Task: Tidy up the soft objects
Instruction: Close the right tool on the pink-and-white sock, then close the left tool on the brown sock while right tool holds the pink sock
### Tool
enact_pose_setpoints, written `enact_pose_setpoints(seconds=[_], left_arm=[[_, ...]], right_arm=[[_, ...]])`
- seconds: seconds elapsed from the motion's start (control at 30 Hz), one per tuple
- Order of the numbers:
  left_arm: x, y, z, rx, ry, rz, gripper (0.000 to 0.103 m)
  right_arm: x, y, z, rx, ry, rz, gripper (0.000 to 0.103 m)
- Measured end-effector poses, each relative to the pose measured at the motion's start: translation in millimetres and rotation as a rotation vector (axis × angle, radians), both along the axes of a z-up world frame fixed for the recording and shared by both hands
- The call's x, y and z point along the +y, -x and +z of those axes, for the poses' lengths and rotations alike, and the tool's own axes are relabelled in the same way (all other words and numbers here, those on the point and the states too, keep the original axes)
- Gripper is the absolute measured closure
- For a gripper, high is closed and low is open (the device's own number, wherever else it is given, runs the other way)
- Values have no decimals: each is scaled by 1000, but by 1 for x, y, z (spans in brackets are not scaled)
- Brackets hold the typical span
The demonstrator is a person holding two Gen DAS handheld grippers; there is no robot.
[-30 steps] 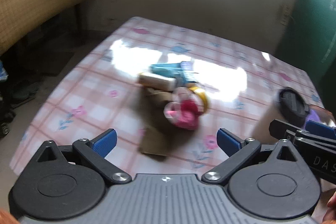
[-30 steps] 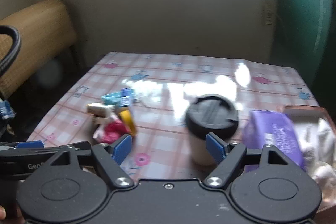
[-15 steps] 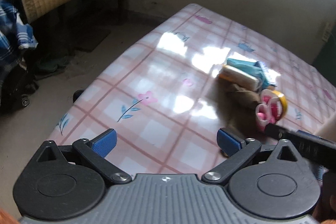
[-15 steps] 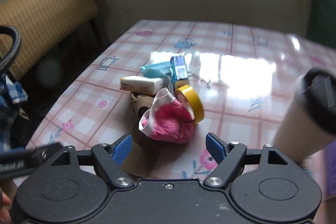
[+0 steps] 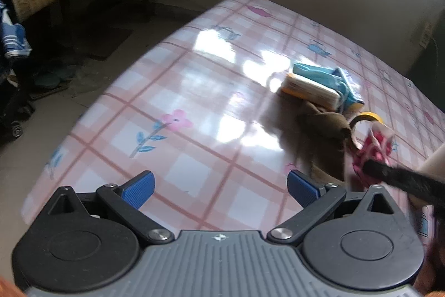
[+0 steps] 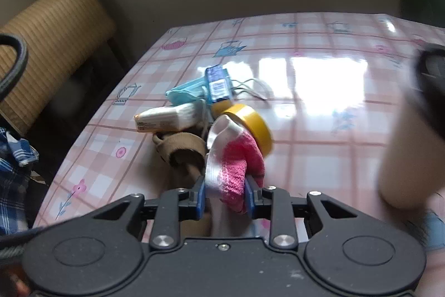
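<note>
Right wrist view: my right claw (image 6: 224, 196) has just been closing, and its blue pads (image 6: 200, 196) now pinch the near end of the pink sock (image 6: 242, 160) with its white band. That sock lies on the desk (image 6: 306, 130), at the near edge of a small pile. Touching it on the far right stands a roll of yellow tape (image 6: 250, 127). To its left sits a tan knotted strap (image 6: 180, 149). Farther off lie a white packet (image 6: 167, 118), a light-blue face mask (image 6: 186, 93) and a small blue box (image 6: 218, 85). A blurred pale cup with a dark lid (image 6: 411, 135) stands at the right.

Left wrist view: my left claw (image 5: 219, 185) is spread wide with nothing between its pads, over bare checked desk cloth left of the pile.
</note>
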State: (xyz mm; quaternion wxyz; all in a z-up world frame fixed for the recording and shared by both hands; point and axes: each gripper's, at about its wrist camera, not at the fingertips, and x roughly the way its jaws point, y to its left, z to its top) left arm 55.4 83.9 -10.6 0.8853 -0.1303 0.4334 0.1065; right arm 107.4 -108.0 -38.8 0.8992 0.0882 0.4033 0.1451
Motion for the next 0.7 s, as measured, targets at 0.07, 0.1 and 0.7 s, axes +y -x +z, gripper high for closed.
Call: enact_pose_setpoints(seconds=[0.07, 0.1, 0.7], left_arm=[[-7, -5, -3, -8, 5, -29, 0], [-12, -8, -4, -11, 6, -44, 0], [-76, -97, -30, -46, -3, -171, 73]], right_arm=[[-13, 17, 4, -5, 0, 3, 69], [-19, 26, 6, -12, 12, 1, 68], [-52, 76, 6, -54, 31, -5, 68]])
